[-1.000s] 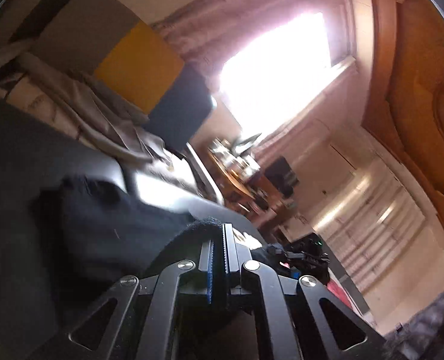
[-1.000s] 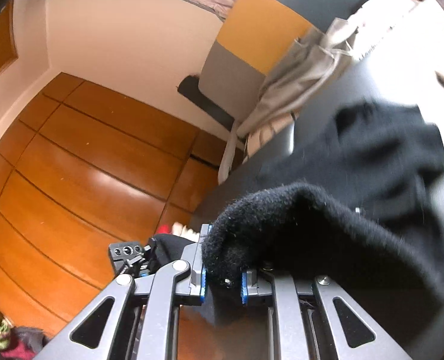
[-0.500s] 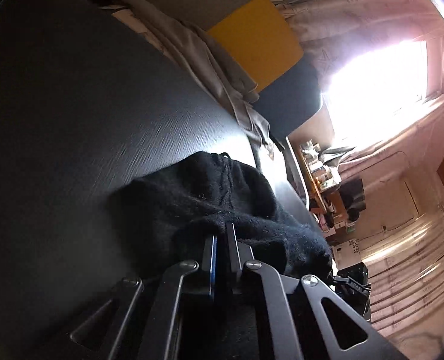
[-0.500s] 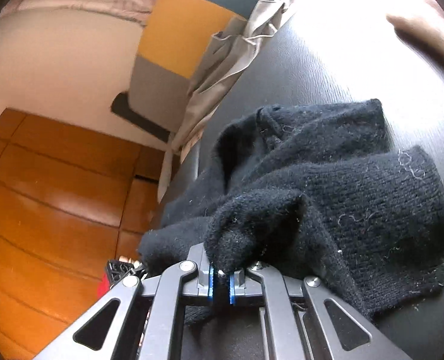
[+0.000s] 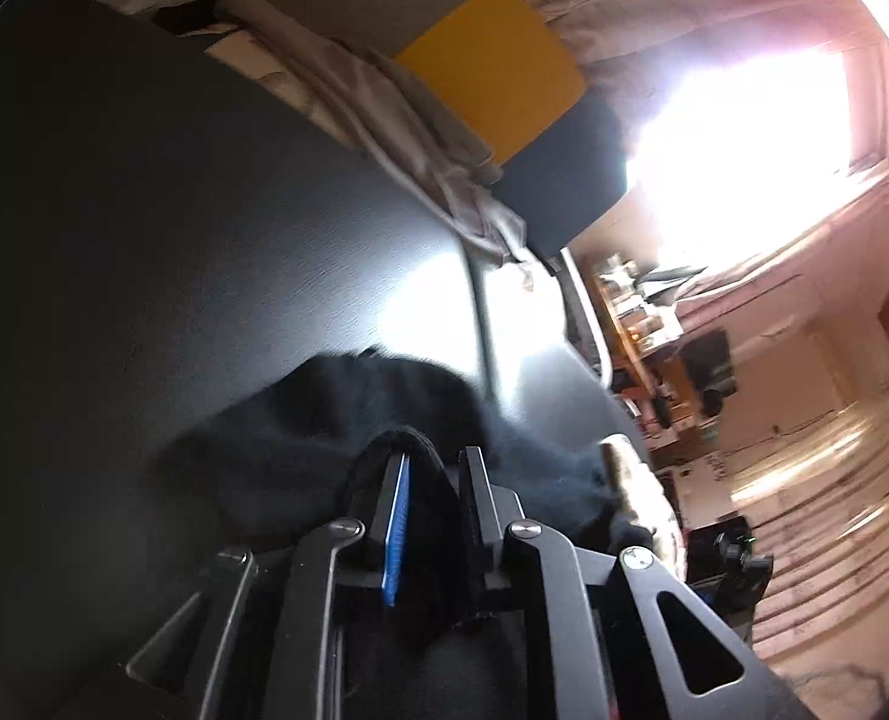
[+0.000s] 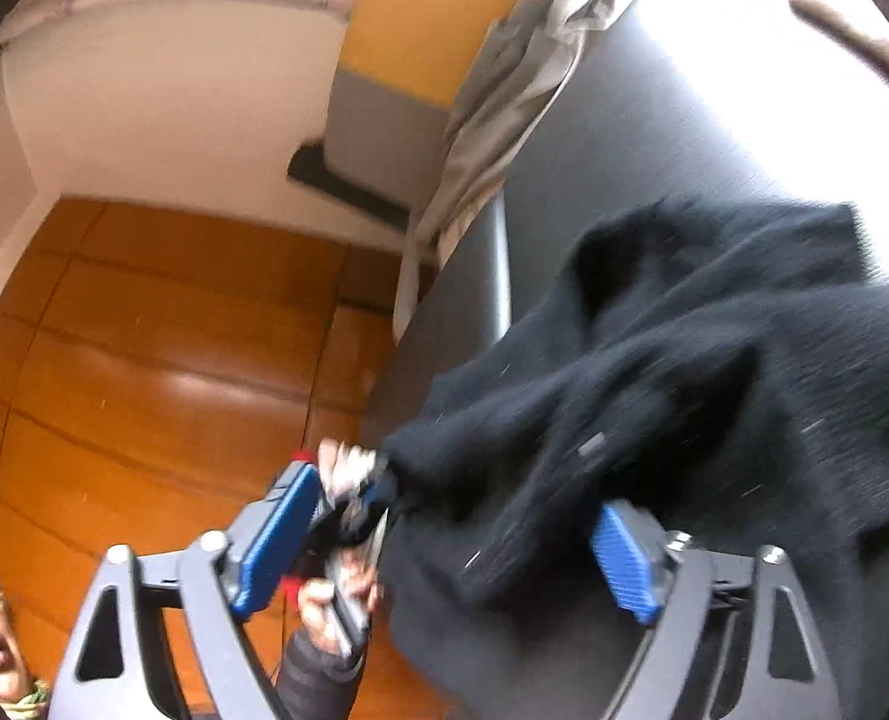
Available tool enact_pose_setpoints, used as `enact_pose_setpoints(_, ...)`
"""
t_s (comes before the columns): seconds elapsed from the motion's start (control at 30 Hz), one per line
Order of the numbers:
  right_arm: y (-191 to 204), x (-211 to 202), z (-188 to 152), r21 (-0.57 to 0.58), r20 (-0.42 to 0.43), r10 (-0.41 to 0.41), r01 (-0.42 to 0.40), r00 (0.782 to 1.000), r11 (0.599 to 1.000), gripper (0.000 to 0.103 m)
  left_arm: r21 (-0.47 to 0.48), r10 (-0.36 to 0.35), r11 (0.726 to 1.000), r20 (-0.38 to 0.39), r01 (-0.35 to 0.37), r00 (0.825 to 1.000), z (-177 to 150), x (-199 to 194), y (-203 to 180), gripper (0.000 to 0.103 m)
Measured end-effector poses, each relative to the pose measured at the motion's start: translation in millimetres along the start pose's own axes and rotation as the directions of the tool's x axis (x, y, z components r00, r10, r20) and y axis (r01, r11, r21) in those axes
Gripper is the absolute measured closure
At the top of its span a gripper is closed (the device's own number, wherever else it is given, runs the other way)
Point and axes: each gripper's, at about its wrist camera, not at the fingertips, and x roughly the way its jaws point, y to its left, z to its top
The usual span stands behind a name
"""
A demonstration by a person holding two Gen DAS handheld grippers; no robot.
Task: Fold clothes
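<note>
Dark, faintly grained bench [image 5: 216, 228] fills most of both wrist views; window glare washes out its far part. Black knitted sweater [image 6: 714, 360] lies crumpled on the bench near its front edge, bunched into soft folds, with one corner trailing toward my left hand. Beige cloth [image 5: 396, 120] lies heaped at the far edge of the bench, well apart from the sweater, in front of a panel of grey, yellow and dark blocks [image 5: 498, 66]. Orange wood panelling [image 6: 144, 360] shows beyond the bench edge in the right wrist view; a bright curtained window [image 5: 744, 138] shows in the left wrist view.

My right gripper [image 6: 450, 534] has its jaws spread wide and opening; a fold of the sweater hangs between the blue pads [image 6: 621, 564] and brushes the right-hand one, but is not pinched. Motion blur softens this fold.

My left gripper [image 5: 432, 468] has its jaws parted only slightly and opening; a hem of the sweater loops over the tip of the left finger [image 5: 393, 510] and dark knit fills the narrow gap. Whether the pads press on the cloth I cannot tell.

My left hand [image 6: 339, 594], in a dark sleeve, appears low in the right wrist view, just beside the bench edge.
</note>
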Motion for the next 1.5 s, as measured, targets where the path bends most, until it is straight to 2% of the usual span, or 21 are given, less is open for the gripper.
enact_pose_setpoints(0.1,6.7,12.3,6.7,-0.003,-0.026,0.021,-0.021,0.999,1.0,0.01,-0.018,-0.009,1.0,0.032,0.01,0.999,13.9,8.2,-4.0,0.087)
enact_pose_setpoints(0.17,2.2,4.3,18.5,0.027,0.077,0.046,-0.048,0.996,0.998,0.01,-0.049,0.004,0.999,0.065,-0.001,0.998,18.0,7.0,0.7,0.086)
enact_pose_setpoints(0.23,-4.7,-9.5,31.7,0.053,0.207,0.023,-0.034,0.978,0.998,0.01,-0.08,0.019,0.997,0.098,-0.011,0.995,22.1,5.9,5.4,0.085)
enact_pose_setpoints(0.3,-9.1,-19.8,36.8,0.075,0.236,-0.007,-0.011,0.972,0.997,0.01,-0.085,0.049,0.996,0.114,-0.04,0.992,22.6,1.4,10.8,0.082)
enact_pose_setpoints(0.33,-8.9,-23.7,37.9,0.071,0.235,-0.035,0.019,0.971,0.997,0.01,-0.07,0.075,0.995,0.113,-0.068,0.991,20.4,-3.1,14.0,0.082)
enact_pose_setpoints(0.43,4.3,-32.7,34.7,-0.041,0.201,-0.204,0.216,0.958,0.975,0.01,0.008,0.132,0.991,0.082,-0.133,0.988,11.8,-7.6,17.7,0.078)
enact_pose_setpoints(0.47,8.9,-35.3,33.4,-0.083,0.194,-0.267,0.287,0.944,0.954,0.01,0.039,0.154,0.987,0.07,-0.157,0.986,8.0,-8.2,17.9,0.078)
enact_pose_setpoints(0.53,18.9,-37.0,30.6,-0.19,0.188,-0.411,0.443,0.892,0.876,0.01,0.102,0.197,0.974,0.049,-0.201,0.979,0.5,-9.3,18.3,0.076)
enact_pose_setpoints(0.6,27.7,-31.2,31.5,-0.306,0.18,-0.501,0.533,0.846,0.789,0.016,0.138,0.203,0.969,0.035,-0.206,0.978,-3.8,-8.5,15.5,0.074)
enact_pose_setpoints(0.7,25.9,-19.5,39.7,-0.393,0.131,-0.542,0.546,0.83,0.74,0.052,0.185,0.199,0.962,0.035,-0.202,0.979,-1.5,3.1,5.6,0.073)
enact_pose_setpoints(0.9,13.2,31.5,65.0,-0.446,0.026,-0.631,0.574,0.775,0.686,0.053,0.219,0.203,0.958,-0.051,-0.188,0.978,3.5,29.5,4.5,0.067)
enact_pose_setpoints(0.97,7.8,39.6,63.5,-0.467,0.009,-0.672,0.597,0.74,0.652,0.068,0.242,0.217,0.951,-0.071,-0.194,0.974,0.4,35.6,3.2,0.067)
enact_pose_setpoints(1.0,7.6,42.4,59.3,-0.485,0.003,-0.688,0.603,0.726,0.634,0.087,0.264,0.225,0.944,-0.071,-0.199,0.972,-0.3,35.2,0.3,0.07)
enact_pose_setpoints(1.03,10.8,44.3,54.3,-0.507,0.008,-0.698,0.604,0.716,0.614,0.093,0.288,0.233,0.936,-0.073,-0.203,0.97,-0.9,34.5,-2.9,0.081)
enact_pose_setpoints(1.1,24.4,43.0,38.8,-0.57,0.068,-0.728,0.625,0.682,0.533,0.094,0.316,0.244,0.923,-0.045,-0.218,0.969,-2.5,29.2,-10.1,0.098)
enact_pose_setpoints(1.2,52.5,28.5,17.9,-0.611,0.243,-0.753,0.699,0.612,0.371,0.095,0.342,0.245,0.91,0.011,-0.234,0.969,-2.3,21.2,-20.9,0.099)
enact_pose_setpoints(1.3,56.3,13.8,17.6,-0.555,0.346,-0.764,0.775,0.545,0.302,0.095,0.357,0.257,0.897,0.053,-0.259,0.965,2.6,21.9,-29.6,0.099)
enact_pose_setpoints(1.4,23.4,9.9,30.0,-0.467,0.311,-0.806,0.82,0.503,0.331,0.095,0.347,0.321,0.885,0.026,-0.309,0.947,2.6,38.9,-23.1,0.099)
enact_pose_setpoints(1.43,14.5,9.2,31.2,-0.441,0.294,-0.815,0.827,0.5,0.348,0.095,0.344,0.342,0.88,0.016,-0.327,0.939,2.5,44.8,-20.6,0.095)
enact_pose_setpoints(1.47,3.4,6.6,32.9,-0.407,0.277,-0.813,0.829,0.512,0.383,0.095,0.34,0.364,0.875,0.005,-0.344,0.932,2.3,50.8,-18.1,0.093)
enact_pose_setpoints(1.5,-4.4,3.2,34.2,-0.375,0.271,-0.806,0.829,0.526,0.415,0.094,0.318,0.356,0.884,0.014,-0.342,0.934,3.6,49.3,-15.0,0.088)
